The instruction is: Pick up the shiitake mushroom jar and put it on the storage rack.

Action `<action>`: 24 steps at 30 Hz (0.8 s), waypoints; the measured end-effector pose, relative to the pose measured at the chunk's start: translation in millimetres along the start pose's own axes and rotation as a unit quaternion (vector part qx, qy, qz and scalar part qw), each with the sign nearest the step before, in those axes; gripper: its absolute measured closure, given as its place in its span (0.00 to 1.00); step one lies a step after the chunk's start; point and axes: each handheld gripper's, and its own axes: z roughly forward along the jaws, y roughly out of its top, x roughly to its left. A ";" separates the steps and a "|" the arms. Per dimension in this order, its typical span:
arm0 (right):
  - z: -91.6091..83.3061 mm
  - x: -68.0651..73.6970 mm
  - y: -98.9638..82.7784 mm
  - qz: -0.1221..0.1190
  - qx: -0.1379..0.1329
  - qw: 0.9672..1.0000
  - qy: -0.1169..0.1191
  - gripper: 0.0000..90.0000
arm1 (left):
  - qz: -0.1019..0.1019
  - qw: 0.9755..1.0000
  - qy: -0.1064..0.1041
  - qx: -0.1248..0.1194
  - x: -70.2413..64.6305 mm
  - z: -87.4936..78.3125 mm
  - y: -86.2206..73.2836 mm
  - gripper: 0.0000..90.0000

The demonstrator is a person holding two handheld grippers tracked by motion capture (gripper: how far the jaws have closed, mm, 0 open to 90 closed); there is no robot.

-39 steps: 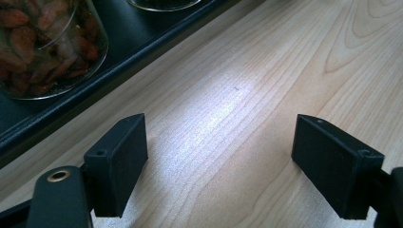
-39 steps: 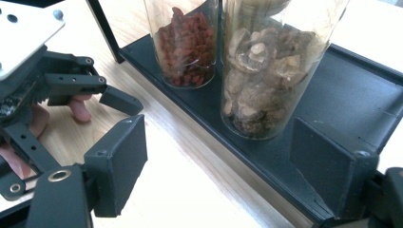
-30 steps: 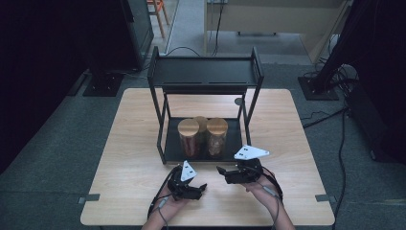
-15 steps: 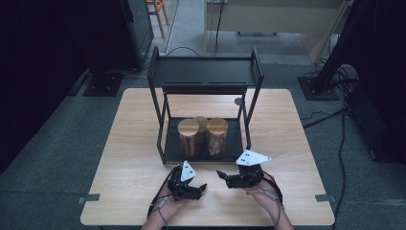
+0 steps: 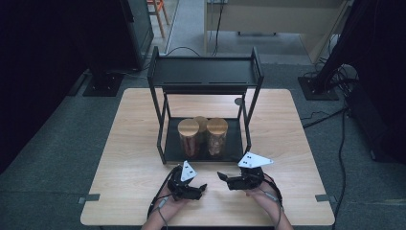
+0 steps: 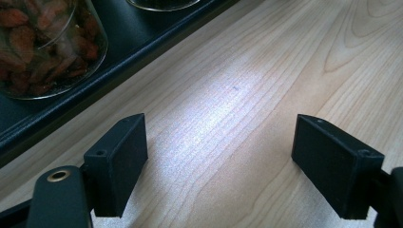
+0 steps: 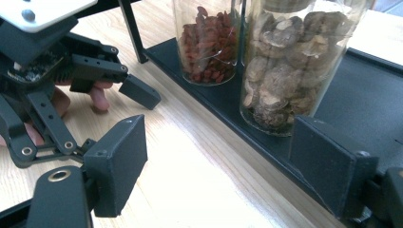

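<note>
Currently both grippers, left (image 5: pixel 203 186) and right (image 5: pixel 221 176), rest agape and empty near the rack (image 5: pixel 206 149); approach stage, reaching the jars (image 5: pixel 216 136) likely next.

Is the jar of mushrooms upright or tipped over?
Upright: the mushroom jar stands on the rack's lower shelf, its wooden lid on top.

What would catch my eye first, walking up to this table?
Probably the black two-tier rack at the middle of the wooden table, with wooden-lidded glass jars on its lower tray: one of red dried berries, one of dried mushrooms. In front, a person holds the left gripper and right gripper, jaws apart.
</note>
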 end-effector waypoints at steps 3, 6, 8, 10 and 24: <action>2.5 -0.1 -3.6 -0.008 -0.004 1.000 0.002 0.23 | 0.000 1.000 0.000 0.000 0.0 0.0 0.0 0.22; 5.1 -0.5 -5.8 -0.009 0.001 1.000 0.002 0.23 | 0.000 1.000 0.000 0.000 0.0 0.0 0.0 0.22; 6.3 -0.4 -6.9 -0.008 0.000 1.000 0.004 0.23 | 0.000 1.000 0.000 0.000 0.0 0.0 0.0 0.22; 7.5 -0.1 -8.4 -0.008 -0.002 1.000 0.005 0.23 | 0.000 1.000 -0.001 0.000 -0.1 0.0 0.0 0.22; 16.8 1.7 -14.6 -0.013 -0.001 1.000 0.004 0.23 | 0.002 1.000 -0.001 0.001 0.0 -0.1 0.0 0.22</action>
